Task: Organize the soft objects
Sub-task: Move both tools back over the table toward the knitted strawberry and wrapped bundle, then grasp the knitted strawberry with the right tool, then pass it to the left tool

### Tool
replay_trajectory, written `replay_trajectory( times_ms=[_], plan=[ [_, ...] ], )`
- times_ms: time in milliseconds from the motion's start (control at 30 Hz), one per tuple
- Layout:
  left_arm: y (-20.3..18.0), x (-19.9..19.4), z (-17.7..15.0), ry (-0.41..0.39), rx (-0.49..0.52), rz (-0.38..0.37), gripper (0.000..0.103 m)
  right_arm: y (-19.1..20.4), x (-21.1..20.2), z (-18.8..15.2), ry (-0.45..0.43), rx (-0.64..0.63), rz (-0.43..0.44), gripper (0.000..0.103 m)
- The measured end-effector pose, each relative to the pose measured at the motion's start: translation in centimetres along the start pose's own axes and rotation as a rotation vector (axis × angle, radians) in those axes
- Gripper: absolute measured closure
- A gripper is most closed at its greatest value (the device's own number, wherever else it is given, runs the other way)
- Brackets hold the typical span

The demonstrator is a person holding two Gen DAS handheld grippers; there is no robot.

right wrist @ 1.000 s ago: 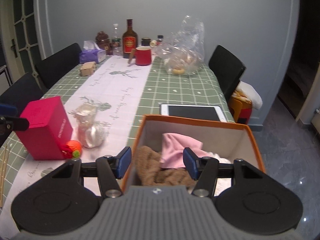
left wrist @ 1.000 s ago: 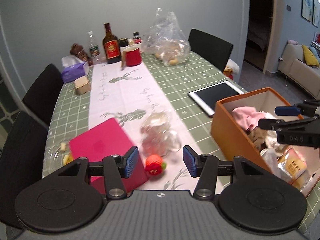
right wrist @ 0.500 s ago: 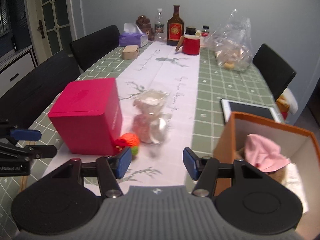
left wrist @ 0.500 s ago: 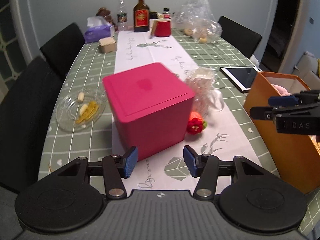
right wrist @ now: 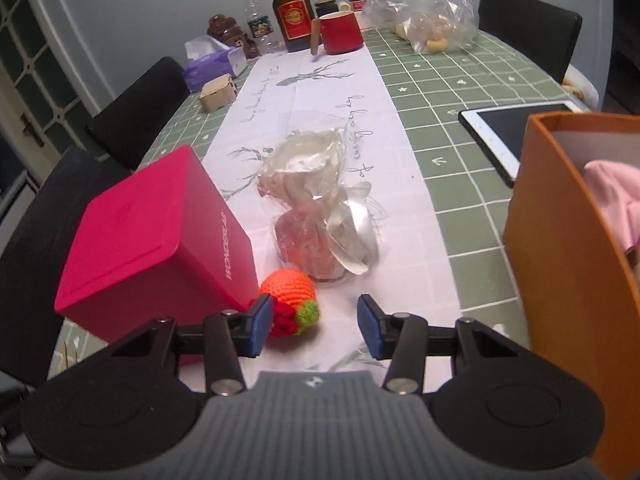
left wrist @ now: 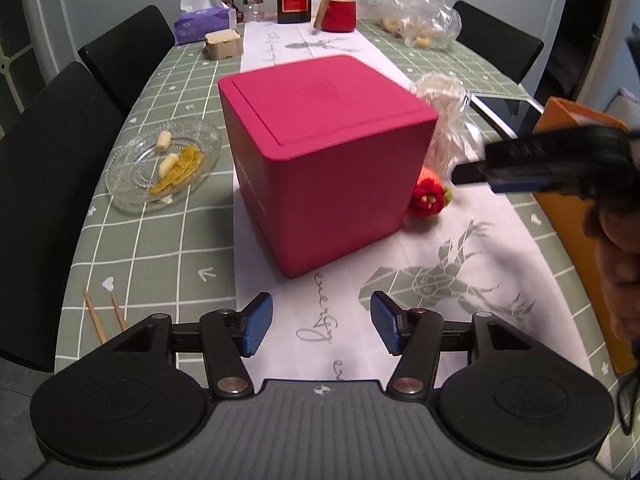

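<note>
A small crocheted orange and red ball (right wrist: 291,300) lies on the white table runner against the pink cube box (right wrist: 156,248). It also shows in the left wrist view (left wrist: 430,196), right of the box (left wrist: 324,160). My right gripper (right wrist: 312,330) is open, just short of the ball, with the ball near its left finger. It shows from the side in the left wrist view (left wrist: 520,160). My left gripper (left wrist: 322,328) is open and empty, in front of the box. An orange bin (right wrist: 568,256) with pink cloth (right wrist: 616,196) stands at the right.
A clear wrapped bundle (right wrist: 320,208) sits just behind the ball. A glass dish (left wrist: 164,162) with food lies left of the box. A tablet (right wrist: 508,132), red mug (right wrist: 340,32), bottles, a tissue box and a plastic bag stand farther back. Black chairs line the table.
My right gripper has swung from over the orange bin to the left and down toward the crocheted ball. My left gripper has pulled back, and the pink box now fills its view.
</note>
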State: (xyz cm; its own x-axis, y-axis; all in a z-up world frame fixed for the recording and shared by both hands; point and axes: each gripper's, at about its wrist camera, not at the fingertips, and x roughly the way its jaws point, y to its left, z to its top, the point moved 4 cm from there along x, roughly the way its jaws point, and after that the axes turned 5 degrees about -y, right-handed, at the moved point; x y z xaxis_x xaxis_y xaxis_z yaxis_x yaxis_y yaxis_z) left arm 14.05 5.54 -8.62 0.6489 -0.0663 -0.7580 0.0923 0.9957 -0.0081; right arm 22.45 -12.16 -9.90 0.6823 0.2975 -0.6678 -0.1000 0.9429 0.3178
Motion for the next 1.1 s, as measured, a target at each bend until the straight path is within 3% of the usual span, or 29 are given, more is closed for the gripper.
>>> replay_trajectory(
  times_ms=[167,300,433,633,667,800,933,1100],
  plan=[
    [0.1,0.0,-0.3,0.006,-0.001,-0.012,0.036,-0.2,1.6,-0.1,0.002,0.148,0.023,0.068],
    [0.4,0.0,-0.6,0.014,0.000,-0.016,0.035,-0.9,2.7,-0.7,0.034,0.259,0.073,0.066],
    [0.5,0.1,-0.8,0.021,-0.008,-0.017,0.035,-1.3,2.9,-0.7,0.035,0.282,0.101,0.067],
    [0.5,0.3,-1.0,0.028,-0.002,-0.019,0.035,-1.2,2.4,-0.7,0.042,0.253,0.104,0.078],
    [0.4,0.2,-1.0,0.028,0.000,-0.019,0.035,-1.1,2.1,-0.6,0.042,0.237,0.101,0.089],
    [0.4,0.3,-1.2,0.030,0.010,-0.013,0.035,-0.8,1.1,-0.8,0.057,0.178,0.115,0.094],
    [0.2,0.3,-1.4,0.035,0.014,-0.010,0.035,-0.7,0.8,-1.7,0.125,0.139,0.131,0.102],
    [-0.4,0.2,-1.6,0.035,0.036,-0.017,0.035,0.5,-0.3,-3.1,0.205,0.085,0.224,0.103]
  ],
)
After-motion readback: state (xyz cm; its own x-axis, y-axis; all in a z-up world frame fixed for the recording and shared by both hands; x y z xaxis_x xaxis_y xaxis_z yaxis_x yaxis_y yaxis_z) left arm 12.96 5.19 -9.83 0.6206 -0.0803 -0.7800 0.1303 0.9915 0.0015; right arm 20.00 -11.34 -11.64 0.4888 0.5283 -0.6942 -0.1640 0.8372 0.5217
